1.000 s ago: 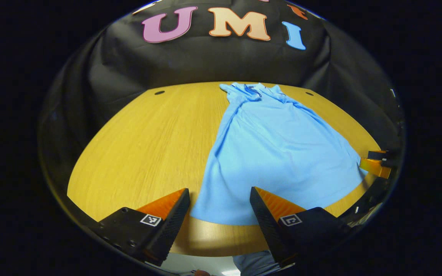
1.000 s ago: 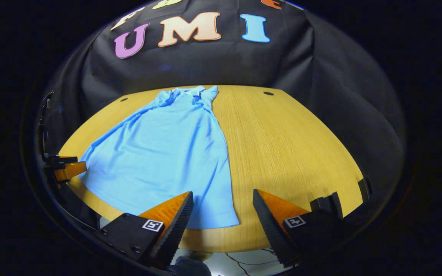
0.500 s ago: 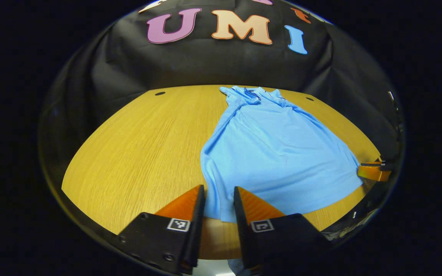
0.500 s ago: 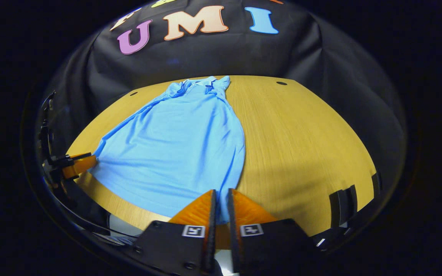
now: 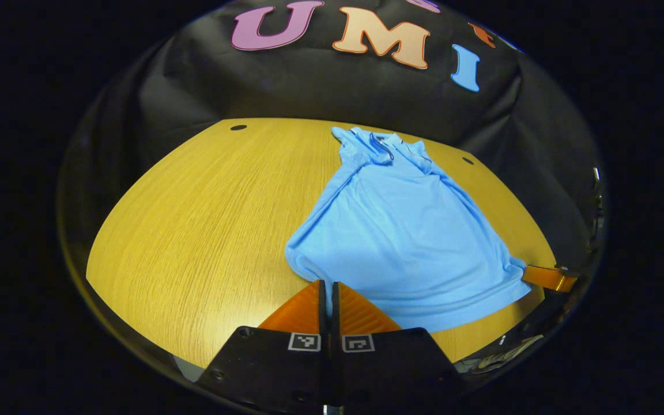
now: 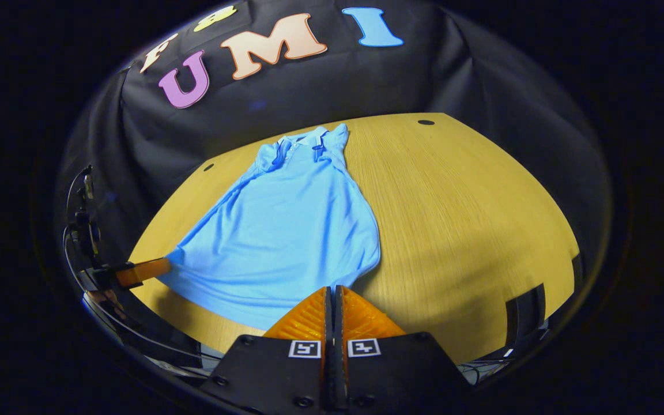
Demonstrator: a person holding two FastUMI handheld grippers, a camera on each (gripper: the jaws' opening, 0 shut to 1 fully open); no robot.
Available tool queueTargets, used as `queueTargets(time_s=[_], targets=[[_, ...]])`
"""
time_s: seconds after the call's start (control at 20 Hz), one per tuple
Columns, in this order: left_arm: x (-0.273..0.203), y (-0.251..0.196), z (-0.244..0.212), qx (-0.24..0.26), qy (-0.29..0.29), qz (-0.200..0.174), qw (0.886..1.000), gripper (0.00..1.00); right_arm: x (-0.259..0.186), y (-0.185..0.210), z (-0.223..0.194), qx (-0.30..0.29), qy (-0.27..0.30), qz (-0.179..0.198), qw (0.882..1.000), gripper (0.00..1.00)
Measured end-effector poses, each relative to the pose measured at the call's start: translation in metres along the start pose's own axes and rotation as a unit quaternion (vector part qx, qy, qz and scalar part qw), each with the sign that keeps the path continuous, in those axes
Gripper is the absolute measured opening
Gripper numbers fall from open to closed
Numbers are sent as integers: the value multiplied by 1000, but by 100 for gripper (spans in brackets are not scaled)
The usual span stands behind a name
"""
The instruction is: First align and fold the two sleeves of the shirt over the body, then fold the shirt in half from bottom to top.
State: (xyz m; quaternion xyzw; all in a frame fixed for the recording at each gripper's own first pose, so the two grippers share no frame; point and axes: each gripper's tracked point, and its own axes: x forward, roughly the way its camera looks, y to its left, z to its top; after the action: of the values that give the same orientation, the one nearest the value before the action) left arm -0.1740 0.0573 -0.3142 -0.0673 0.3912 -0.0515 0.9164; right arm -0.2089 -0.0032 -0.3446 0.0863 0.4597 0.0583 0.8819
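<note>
Shirt (image 5: 407, 236) on table (image 5: 193, 219), collar at the far edge | sleeves folded over body, judged done | left gripper (image 5: 326, 285) and right gripper (image 6: 332, 291) each clenched on a hem corner | bottom-to-top fold barely begun.

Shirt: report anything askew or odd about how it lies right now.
The shirt is not flat: both bottom corners are pinched, by the left gripper and the right gripper, so the hem puckers and lifts off the table. No damage visible.
</note>
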Motion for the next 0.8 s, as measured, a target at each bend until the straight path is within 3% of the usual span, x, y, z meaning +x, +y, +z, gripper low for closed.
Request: queueTargets(time_s=[0.25,0.5,0.8], targets=[[3,-13,46,22,-25,-19,999,0,4,13,59,13,-41,13,999,3],[25,-20,97,5,-43,-41,998,0,22,23,120,27,-75,17,997,2],[64,-17,161,25,-64,-52,996,0,58,33,194,36,-113,14,993,2]])
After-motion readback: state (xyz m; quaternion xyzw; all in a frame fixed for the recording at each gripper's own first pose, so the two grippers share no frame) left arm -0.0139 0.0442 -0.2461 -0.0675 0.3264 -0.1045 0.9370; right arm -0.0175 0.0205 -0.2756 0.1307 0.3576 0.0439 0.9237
